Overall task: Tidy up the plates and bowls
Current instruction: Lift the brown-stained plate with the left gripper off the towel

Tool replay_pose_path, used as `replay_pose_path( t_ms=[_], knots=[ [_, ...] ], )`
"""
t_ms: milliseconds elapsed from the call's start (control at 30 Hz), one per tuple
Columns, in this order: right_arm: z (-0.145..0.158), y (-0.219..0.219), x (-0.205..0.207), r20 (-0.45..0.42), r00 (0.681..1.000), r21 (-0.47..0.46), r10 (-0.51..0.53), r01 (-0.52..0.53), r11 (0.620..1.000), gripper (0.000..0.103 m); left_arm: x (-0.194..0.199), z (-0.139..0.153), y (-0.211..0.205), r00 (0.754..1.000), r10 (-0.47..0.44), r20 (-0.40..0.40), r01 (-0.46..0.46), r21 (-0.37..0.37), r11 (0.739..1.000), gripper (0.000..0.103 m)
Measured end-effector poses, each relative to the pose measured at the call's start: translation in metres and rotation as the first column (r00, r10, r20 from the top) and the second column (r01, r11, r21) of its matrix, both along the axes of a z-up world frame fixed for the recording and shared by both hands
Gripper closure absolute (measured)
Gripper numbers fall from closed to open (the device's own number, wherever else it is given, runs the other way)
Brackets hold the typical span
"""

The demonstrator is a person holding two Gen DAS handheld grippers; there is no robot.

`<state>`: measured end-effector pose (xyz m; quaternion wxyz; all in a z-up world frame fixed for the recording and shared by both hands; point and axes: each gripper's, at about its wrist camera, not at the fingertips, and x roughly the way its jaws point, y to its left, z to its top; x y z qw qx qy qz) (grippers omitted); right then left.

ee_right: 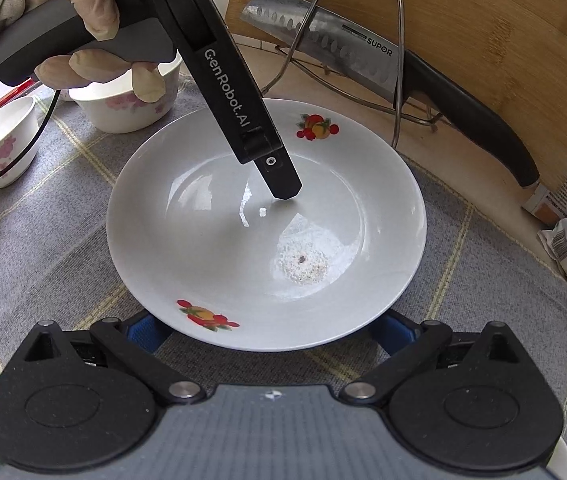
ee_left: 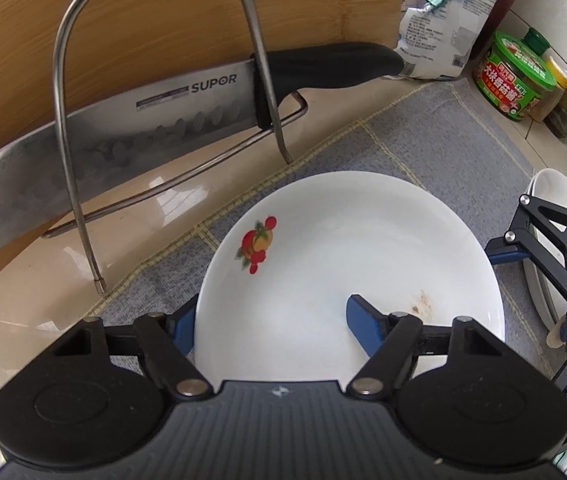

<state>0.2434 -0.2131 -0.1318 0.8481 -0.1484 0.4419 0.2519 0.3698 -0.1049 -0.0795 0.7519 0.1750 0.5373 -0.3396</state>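
The white fruit-print plate (ee_left: 347,248) lies flat on the grey checked cloth (ee_left: 423,136) on the desk, just in front of the wire rack (ee_left: 67,120) that holds a SUPOR knife (ee_left: 155,112) against a bamboo cutting board (ee_left: 163,12) at the back edge.

The left gripper (ee_left: 271,320) points steeply down over the plate's rim. Its fingers (ee_left: 363,324) straddle that rim, one on the inner slope and one outside below the edge, and they look clamped on the plate. The right gripper (ee_right: 271,332) sits at the opposite rim. Its fingers are spread wide and partly tucked under the edge, pinching nothing.

The step in hand is probably lifting this plate to join the other white plates (ee_left: 555,200) just beside it, toward the right edge of the cloth.

- The glaze is slick and the rim slopes, so the left pinch should be firm and seated deep before any lift.
- The right fingers could stay below the rim as a support, so the plate does not swing down from a one-sided hold.
- A level, low carry suits it, since dried residue (ee_right: 303,264) sits in the well.
- The path should stay clear of the knife handle (ee_left: 335,64) and of the flowered bowls (ee_right: 123,104) near the left edge.
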Motion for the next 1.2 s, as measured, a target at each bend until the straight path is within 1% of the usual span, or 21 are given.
replay_pose_path(
  t_ms=[267, 833, 1200],
  knots=[
    [0.0015, 0.0020, 0.0001, 0.012, 1.000, -0.011, 0.021, -0.021, 1.000, 0.000, 0.0025, -0.0004, -0.0013, 0.999, -0.033, -0.009, 0.033, 0.012, 0.999, 0.029],
    [0.0024, 0.0032, -0.0018, 0.023, 1.000, -0.006, 0.005, -0.005, 1.000, 0.000, -0.0022, -0.0020, -0.0035, 0.999, -0.050, 0.016, 0.049, 0.020, 0.999, 0.029],
    [0.0047, 0.0005, -0.0029, 0.028, 1.000, 0.002, -0.005, 0.005, 1.000, 0.000, -0.0026, -0.0020, -0.0013, 0.999, -0.046, 0.021, 0.045, 0.010, 0.999, 0.029]
  ],
)
